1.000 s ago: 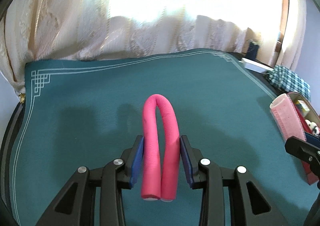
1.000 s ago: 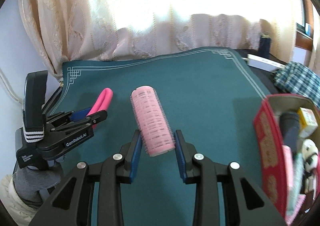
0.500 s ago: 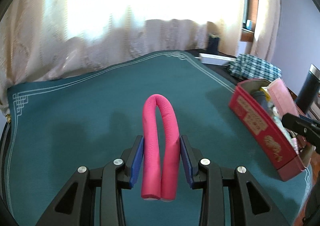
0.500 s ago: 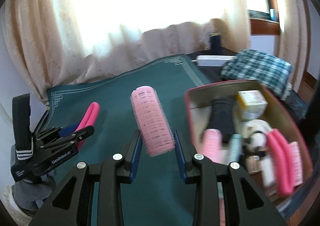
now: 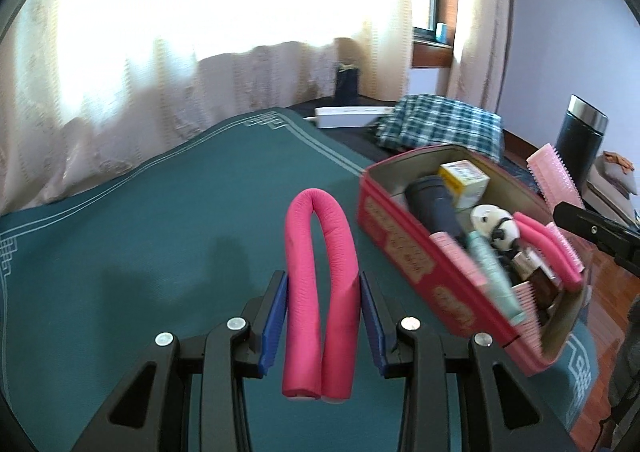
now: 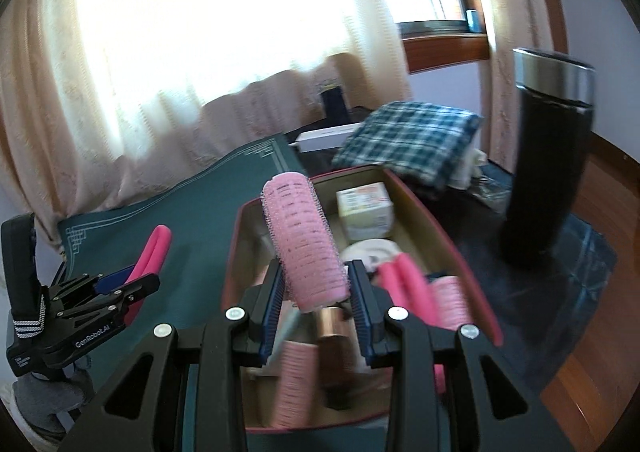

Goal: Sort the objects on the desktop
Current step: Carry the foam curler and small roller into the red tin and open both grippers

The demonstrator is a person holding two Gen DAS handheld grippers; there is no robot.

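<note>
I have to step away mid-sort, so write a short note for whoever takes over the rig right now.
Left tool: shut on the folded hot-pink foam roller, above the green mat, left of the red box.
Right tool: shut on the light-pink bristle roller, over the red box's open top.
Done: the box already holds other rollers, a small carton and other small items.
Left: release the bristle roller into the box, then bring the foam roller over and drop it in.
Nearby, untouched: the dark tumbler and plaid cloth.
</note>
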